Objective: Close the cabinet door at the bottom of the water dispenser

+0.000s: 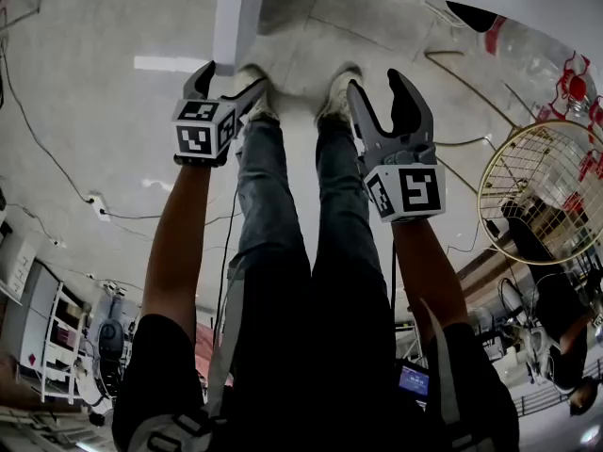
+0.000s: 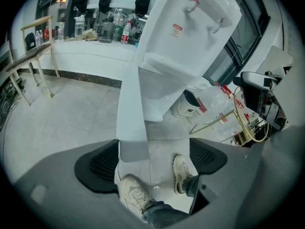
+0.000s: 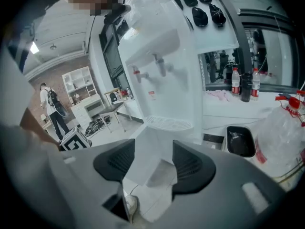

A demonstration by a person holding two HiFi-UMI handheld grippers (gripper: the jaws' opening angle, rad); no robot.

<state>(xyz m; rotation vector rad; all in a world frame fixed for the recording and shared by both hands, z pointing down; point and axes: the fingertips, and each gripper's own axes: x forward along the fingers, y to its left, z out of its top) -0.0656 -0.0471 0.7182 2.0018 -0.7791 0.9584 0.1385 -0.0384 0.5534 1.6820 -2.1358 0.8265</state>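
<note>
At dispenser [image 2: 190,42] btm: white cab. door [image 2: 131,113], open

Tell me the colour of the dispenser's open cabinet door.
White, matching the rest of the water dispenser; the cabinet door shows best in the left gripper view.

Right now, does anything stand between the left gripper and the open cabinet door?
Nothing visible does. The free edge of the cabinet door lies straight ahead of the left gripper, whose jaws are open and empty. The person's shoes stand on the floor below the door's end, seemingly not in the way.
</note>
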